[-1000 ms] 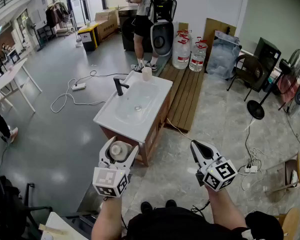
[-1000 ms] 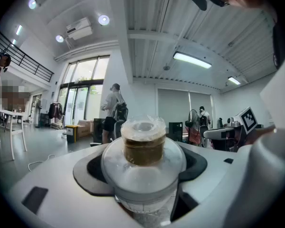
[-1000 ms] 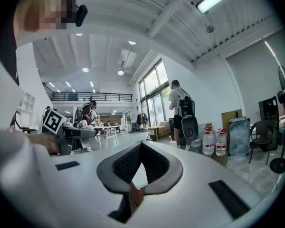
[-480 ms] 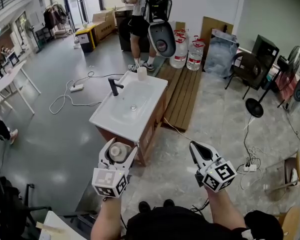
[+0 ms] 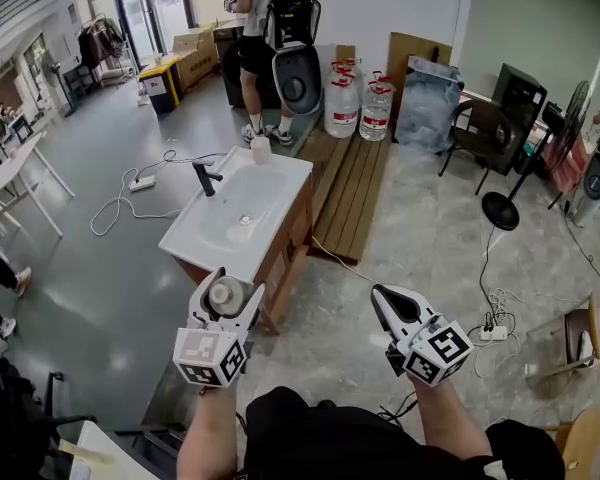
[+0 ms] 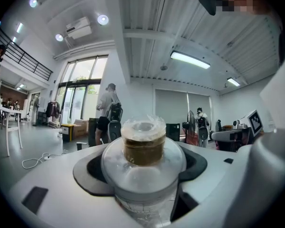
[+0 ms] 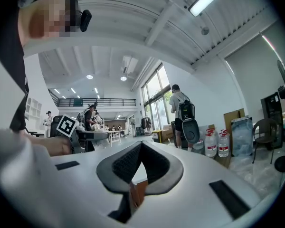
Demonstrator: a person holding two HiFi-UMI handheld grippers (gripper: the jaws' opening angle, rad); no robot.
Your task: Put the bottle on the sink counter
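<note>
One clear, round plastic bottle [image 6: 143,151] with a brown cap under crinkled film is pinched upright between the jaws of the left gripper [image 5: 226,290] and held in the air, just short of the near end of the sink desk [image 5: 193,240]. The right gripper [image 5: 384,294] is pressed together on nothing. On the glossy white desk top, one black faucet [image 5: 206,177] and one white cup [image 5: 261,149] are seen beside the rectangular basin.

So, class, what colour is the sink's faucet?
The faucet is black, clearest in the head view.
</note>
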